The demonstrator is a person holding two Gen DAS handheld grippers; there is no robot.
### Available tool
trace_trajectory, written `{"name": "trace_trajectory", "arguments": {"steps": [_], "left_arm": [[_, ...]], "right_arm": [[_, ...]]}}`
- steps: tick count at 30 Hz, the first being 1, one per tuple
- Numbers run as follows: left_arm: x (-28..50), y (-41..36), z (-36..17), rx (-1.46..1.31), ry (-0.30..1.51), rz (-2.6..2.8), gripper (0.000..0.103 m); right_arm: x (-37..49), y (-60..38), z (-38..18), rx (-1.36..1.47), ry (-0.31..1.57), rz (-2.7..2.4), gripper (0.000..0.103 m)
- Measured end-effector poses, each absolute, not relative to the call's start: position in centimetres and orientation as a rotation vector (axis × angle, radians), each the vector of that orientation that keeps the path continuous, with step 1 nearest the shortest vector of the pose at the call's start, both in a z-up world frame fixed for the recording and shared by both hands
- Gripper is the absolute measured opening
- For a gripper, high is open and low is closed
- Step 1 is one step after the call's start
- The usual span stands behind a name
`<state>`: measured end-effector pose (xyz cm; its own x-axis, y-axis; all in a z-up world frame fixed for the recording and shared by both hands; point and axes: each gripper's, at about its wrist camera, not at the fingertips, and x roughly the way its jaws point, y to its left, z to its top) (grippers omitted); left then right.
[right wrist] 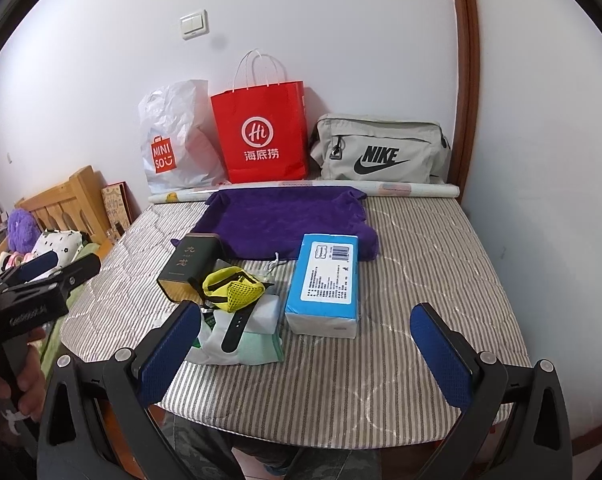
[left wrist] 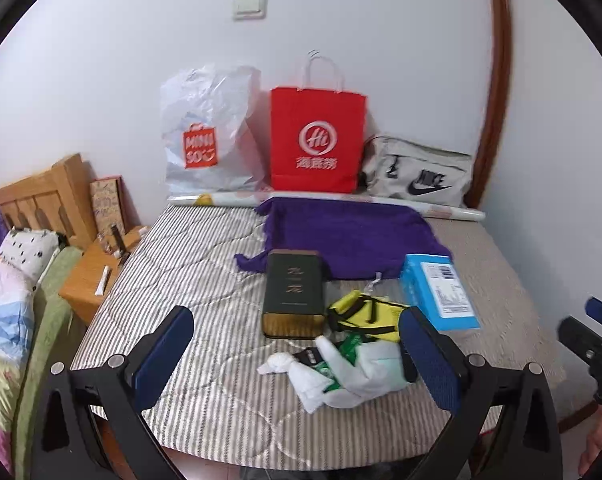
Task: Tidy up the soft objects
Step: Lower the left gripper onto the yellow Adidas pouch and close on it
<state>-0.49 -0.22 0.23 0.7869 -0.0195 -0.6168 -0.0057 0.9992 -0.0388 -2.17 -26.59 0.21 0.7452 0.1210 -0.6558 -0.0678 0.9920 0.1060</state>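
A purple towel (left wrist: 349, 236) (right wrist: 289, 222) lies spread on the striped mattress pad (left wrist: 205, 264) (right wrist: 421, 248). In front of it sit a dark tin box (left wrist: 294, 293) (right wrist: 189, 266), a yellow mesh pouch (left wrist: 365, 314) (right wrist: 233, 288), a blue tissue pack (left wrist: 441, 292) (right wrist: 325, 284) and a white plastic bag with green print (left wrist: 349, 376) (right wrist: 217, 340). A black watch (right wrist: 235, 330) lies on pale green packs. My left gripper (left wrist: 297, 352) is open, hovering near the white bag. My right gripper (right wrist: 305, 344) is open, in front of the tissue pack.
Against the wall stand a white Miniso bag (left wrist: 205, 140) (right wrist: 173, 144), a red paper bag (left wrist: 317, 140) (right wrist: 261, 136) and a grey Nike bag (left wrist: 417, 176) (right wrist: 381, 152). A rolled sheet (right wrist: 301, 190) lies behind the towel. A wooden bedside stand (left wrist: 89, 276) and bedding are at left.
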Motion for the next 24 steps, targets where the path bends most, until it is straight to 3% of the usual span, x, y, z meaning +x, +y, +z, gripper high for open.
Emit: {"name": "trace_trajectory", "arguments": {"steps": [9, 12, 17, 24], "left_arm": [[3.0, 1.8, -4.9, -0.068, 0.783, 0.006, 0.103], [3.8, 2.3, -6.6, -0.081, 0.817, 0.003, 0.103], [5.0, 3.2, -8.9, -0.08, 0.859, 0.025, 0.103], [5.9, 4.3, -10.6, -0.105, 0.893, 0.023, 0.103]], "right_arm": [[0.8, -25.5, -3.6, 0.066, 0.793, 0.171, 0.102], [2.1, -24.1, -5.6, 0.047, 0.824, 0.23, 0.097], [3.9, -20.9, -8.6, -0.018, 0.906, 0.3, 0.08], [6.4, -17.9, -11.6, -0.046, 1.027, 0.32, 0.076]]}}
